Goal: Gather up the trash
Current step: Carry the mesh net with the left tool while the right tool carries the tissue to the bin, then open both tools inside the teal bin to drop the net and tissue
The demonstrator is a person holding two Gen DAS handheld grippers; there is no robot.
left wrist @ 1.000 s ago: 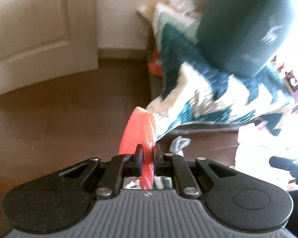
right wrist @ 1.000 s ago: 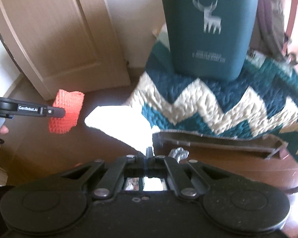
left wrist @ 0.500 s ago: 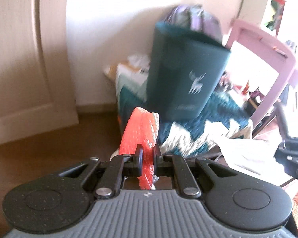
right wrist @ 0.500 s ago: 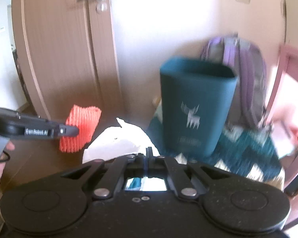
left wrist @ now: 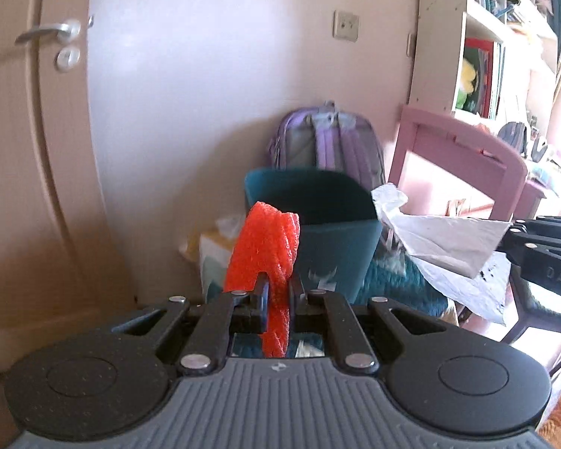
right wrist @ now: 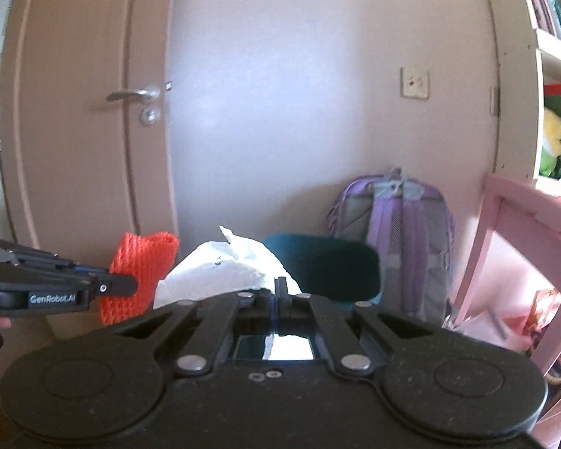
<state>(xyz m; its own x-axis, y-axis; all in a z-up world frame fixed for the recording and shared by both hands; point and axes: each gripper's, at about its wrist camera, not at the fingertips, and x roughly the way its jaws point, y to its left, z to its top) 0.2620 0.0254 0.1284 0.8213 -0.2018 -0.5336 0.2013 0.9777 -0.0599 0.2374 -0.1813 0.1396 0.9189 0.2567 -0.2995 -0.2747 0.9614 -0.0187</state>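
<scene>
My left gripper (left wrist: 279, 292) is shut on an orange foam net (left wrist: 265, 250), which stands up between its fingers. In the right wrist view the same orange foam net (right wrist: 142, 273) shows at the left, clamped by the left gripper (right wrist: 131, 285). My right gripper (right wrist: 280, 292) is shut on a crumpled white paper (right wrist: 224, 273). From the left wrist view that white paper (left wrist: 445, 239) hangs at the right, beside the rim of a dark teal bin (left wrist: 318, 224). The teal bin (right wrist: 325, 265) stands open-topped just ahead of both grippers and slightly below them.
A purple backpack (right wrist: 396, 224) leans on the wall behind the bin. A pink chair (left wrist: 463, 164) and a bookshelf (left wrist: 486, 45) stand to the right, a closed door (right wrist: 93, 131) to the left. A teal zigzag blanket (left wrist: 396, 280) lies under the bin.
Both grippers have risen, keeping their loads. The view has swung from the floor and the bin's side up to the bin's open top, the wall and the door handle.
</scene>
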